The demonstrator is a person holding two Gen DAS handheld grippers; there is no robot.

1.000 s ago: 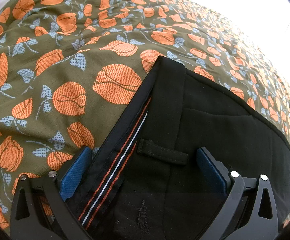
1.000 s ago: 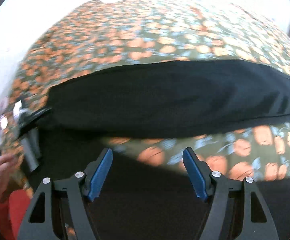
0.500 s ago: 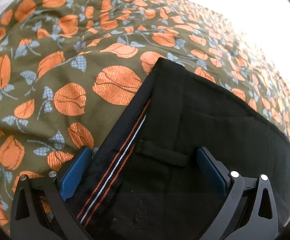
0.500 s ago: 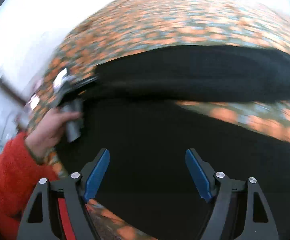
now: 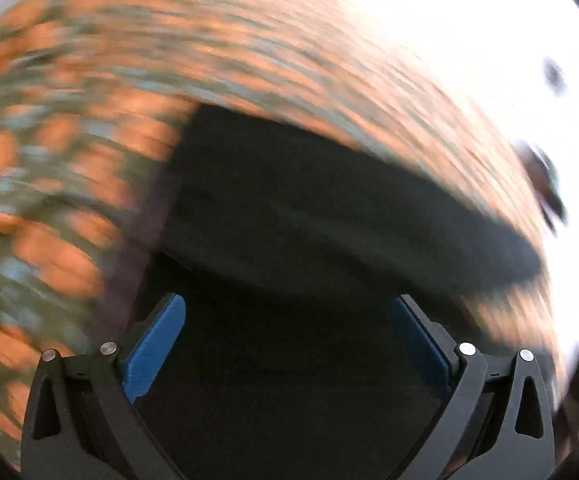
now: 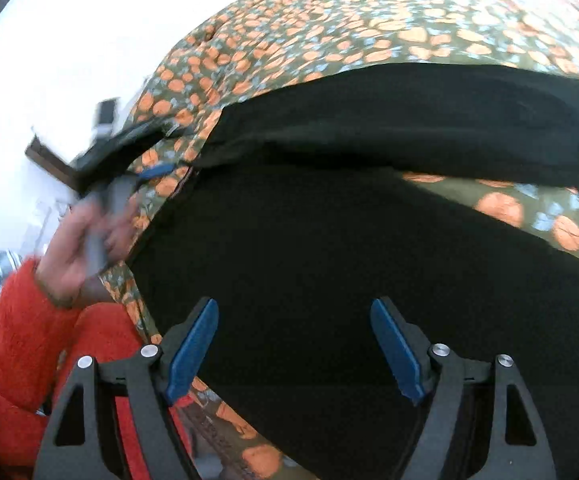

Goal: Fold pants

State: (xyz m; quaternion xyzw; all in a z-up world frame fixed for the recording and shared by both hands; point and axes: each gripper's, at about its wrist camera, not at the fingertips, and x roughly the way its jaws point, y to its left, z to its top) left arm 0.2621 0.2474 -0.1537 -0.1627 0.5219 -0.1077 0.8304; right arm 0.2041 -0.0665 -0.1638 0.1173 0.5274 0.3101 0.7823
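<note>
Black pants [image 6: 329, 248] lie spread on a bedspread of olive cloth with orange flowers [image 6: 329, 20]; one leg [image 6: 429, 120] runs across the far side. My right gripper [image 6: 293, 320] hovers over the near part of the pants, jaws wide apart, with nothing pressed between the blue pads [image 6: 193, 344]. The left wrist view is blurred by motion: my left gripper [image 5: 287, 312] stands open above the waist end of the pants [image 5: 309, 208]. In the right wrist view the left gripper [image 6: 145, 168] shows beyond the pants' left edge, held by a hand [image 6: 77, 248] in a red sleeve.
The bedspread [image 5: 69, 200] goes on to the left of and beyond the pants. A bright white wall or floor [image 6: 69, 40] lies past the bed's far edge. A dark wooden piece [image 6: 49, 160] stands at the left, behind the hand.
The left gripper has lifted and swung away from the waistband, and its view has blurred. The right gripper has moved down over the pants towards the waist end, bringing the person's hand into view.
</note>
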